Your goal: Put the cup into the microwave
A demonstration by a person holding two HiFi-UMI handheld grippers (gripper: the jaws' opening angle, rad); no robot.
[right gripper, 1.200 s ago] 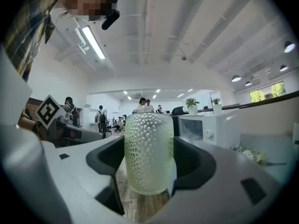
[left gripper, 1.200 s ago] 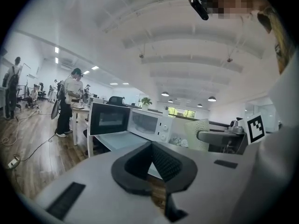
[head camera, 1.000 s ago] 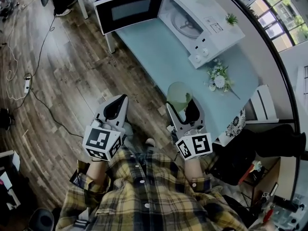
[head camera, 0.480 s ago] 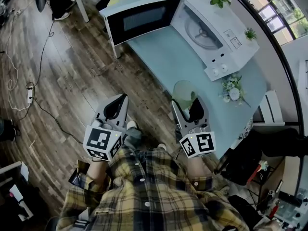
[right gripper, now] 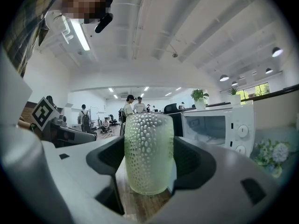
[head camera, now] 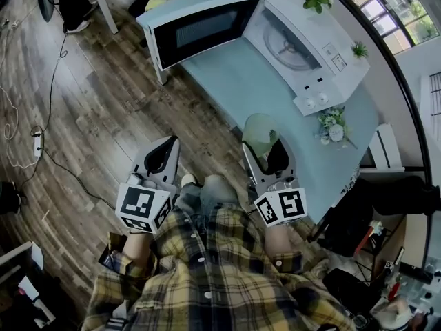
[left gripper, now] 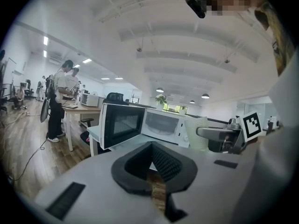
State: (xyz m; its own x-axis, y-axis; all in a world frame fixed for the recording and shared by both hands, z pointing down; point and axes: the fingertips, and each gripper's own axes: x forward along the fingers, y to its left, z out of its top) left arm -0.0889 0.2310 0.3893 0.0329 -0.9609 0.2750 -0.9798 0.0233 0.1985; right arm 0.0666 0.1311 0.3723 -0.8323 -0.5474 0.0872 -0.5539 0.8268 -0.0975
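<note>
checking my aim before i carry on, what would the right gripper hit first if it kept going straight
The right gripper, shut on the cup, has bare table ahead. First contact is probably the microwave's open door, just left of the cavity. Depth is unclear.

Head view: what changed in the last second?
The person stepped closer to the table; the microwave shows more fully. Nothing grabbed or released: right gripper still holds the cup, left gripper stays shut and empty, door stays open.
</note>
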